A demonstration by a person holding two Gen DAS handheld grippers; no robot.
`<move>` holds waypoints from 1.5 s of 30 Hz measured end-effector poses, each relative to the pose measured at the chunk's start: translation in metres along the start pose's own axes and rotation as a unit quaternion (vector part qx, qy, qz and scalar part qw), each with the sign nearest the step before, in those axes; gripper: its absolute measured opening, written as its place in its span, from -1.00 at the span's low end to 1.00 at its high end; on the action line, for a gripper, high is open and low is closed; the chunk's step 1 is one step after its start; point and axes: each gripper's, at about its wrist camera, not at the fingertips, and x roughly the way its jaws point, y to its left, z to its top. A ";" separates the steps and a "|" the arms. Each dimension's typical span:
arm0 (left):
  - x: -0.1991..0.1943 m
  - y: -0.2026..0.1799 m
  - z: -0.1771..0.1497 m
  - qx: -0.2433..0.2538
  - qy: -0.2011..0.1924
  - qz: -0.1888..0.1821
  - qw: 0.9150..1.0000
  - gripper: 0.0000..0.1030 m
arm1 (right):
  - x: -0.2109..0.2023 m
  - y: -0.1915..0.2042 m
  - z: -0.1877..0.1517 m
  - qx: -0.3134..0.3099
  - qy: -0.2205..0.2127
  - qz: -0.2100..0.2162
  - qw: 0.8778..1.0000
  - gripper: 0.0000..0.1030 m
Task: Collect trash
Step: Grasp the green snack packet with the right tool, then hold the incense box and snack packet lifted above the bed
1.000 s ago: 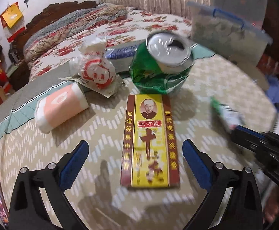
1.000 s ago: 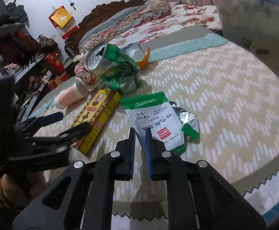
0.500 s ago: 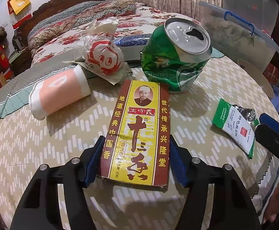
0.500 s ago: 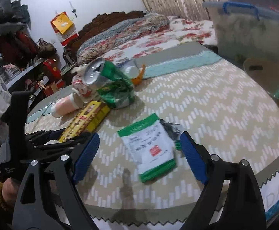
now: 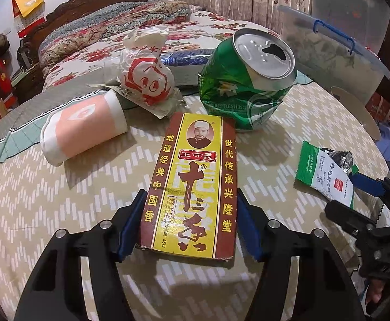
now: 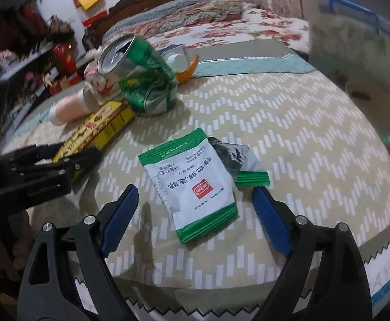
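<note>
Bedroom bench point(image 5: 61, 208): my left claw point(image 5: 189, 224) pinches the box point(image 5: 195, 182) by its long sides, stiff and light. Right claw point(image 6: 195, 214), closing, straddles the limp, slippery wrapper point(image 6: 192, 179) untouched.

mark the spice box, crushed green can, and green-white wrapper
spice box point(image 5: 192, 184): left wrist view, middle of its yellow face.
crushed green can point(image 5: 244, 91): left wrist view, dented side wall.
green-white wrapper point(image 6: 192, 184): right wrist view, white centre panel.
</note>
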 end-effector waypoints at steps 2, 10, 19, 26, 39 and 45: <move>0.000 0.000 0.000 -0.001 -0.001 -0.001 1.000 0.17 | 0.000 0.003 0.000 -0.017 -0.001 -0.008 1.000 0.10; -0.001 0.001 -0.001 0.000 -0.001 0.000 1.000 0.17 | -0.012 0.000 -0.004 0.002 -0.027 0.027 0.999 -0.58; -0.002 0.002 -0.004 -0.003 -0.003 0.001 1.000 0.17 | -0.012 0.023 0.009 -0.025 -0.046 0.040 0.998 -0.58; -0.004 0.008 -0.005 -0.022 -0.006 -0.001 1.000 0.17 | 0.014 0.018 0.021 -0.004 -0.021 0.050 0.999 -0.58; -0.005 0.016 -0.006 -0.030 -0.011 -0.014 0.999 0.18 | 0.020 0.011 0.020 0.018 -0.017 0.071 0.997 -0.58; -0.005 0.018 -0.006 -0.031 -0.013 -0.019 0.999 0.18 | 0.020 0.011 0.020 0.018 -0.016 0.071 0.997 -0.58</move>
